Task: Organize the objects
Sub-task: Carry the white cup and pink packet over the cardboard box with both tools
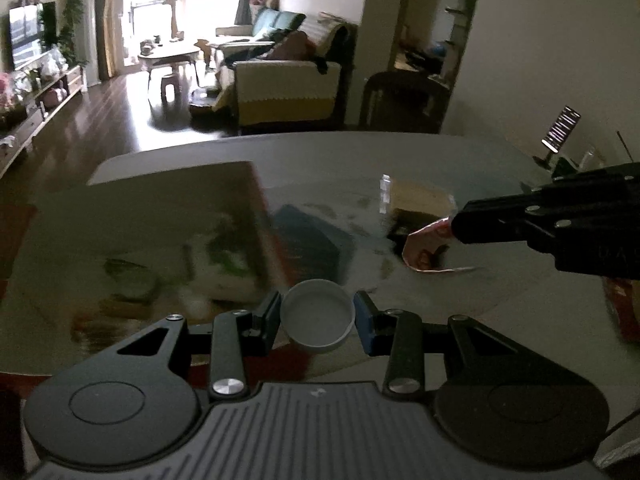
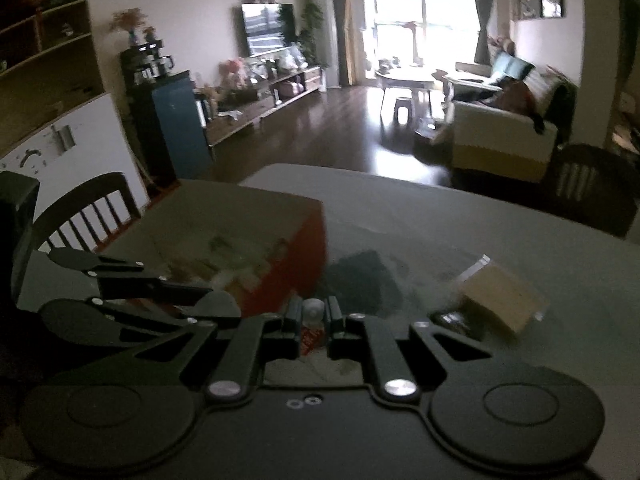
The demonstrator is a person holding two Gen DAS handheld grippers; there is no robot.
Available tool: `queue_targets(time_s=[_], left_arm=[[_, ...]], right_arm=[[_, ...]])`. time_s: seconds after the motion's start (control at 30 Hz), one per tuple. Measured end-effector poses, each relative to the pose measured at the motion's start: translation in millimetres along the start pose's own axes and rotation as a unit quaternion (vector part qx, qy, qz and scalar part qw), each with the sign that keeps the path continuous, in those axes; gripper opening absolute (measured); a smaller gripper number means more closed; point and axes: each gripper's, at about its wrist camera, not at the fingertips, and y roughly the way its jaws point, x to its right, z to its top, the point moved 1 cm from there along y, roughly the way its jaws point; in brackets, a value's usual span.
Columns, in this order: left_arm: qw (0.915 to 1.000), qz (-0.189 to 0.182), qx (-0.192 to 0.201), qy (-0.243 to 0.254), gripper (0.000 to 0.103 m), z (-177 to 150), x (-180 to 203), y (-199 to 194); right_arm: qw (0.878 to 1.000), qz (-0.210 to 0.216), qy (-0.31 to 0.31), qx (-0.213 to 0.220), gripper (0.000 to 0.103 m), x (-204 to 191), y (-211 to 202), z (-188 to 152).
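Note:
My left gripper (image 1: pixel 318 312) is shut on a round white cap (image 1: pixel 318 322), held open side up just above the table. In the left wrist view my right gripper (image 1: pixel 454 226) reaches in from the right, shut on a pinkish-red pouch (image 1: pixel 420 254) that hangs down to the tabletop. The right wrist view shows that gripper (image 2: pixel 313 314) closed on the pouch's small white spout (image 2: pixel 313 309), with the red and white pouch (image 2: pixel 310 338) below the fingers. Motion blur hides the fine detail.
A large box with a red side (image 1: pixel 168 224) stands at the left of the glossy grey table (image 1: pixel 500 304). Beside it lie a dark blue flat object (image 1: pixel 316 236) and a tan box in clear wrap (image 1: pixel 418 200). A phone on a stand (image 1: pixel 560 130) and chairs (image 2: pixel 88 208) edge the table.

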Motion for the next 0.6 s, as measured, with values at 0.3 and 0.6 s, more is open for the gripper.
queue_targets(time_s=[0.3, 0.6], left_arm=[[0.9990, 0.044, 0.001, 0.000, 0.038, -0.7, -74.3, -19.8], [0.9967, 0.080, -0.012, 0.002, 0.038, 4.9, -143.0, -16.6]], right_arm=[[1.000, 0.022, -0.012, 0.001, 0.010, -50.8, 41.0, 30.4], [0.999, 0.030, -0.015, -0.022, 0.010, -86.3, 88.6, 47.0]])
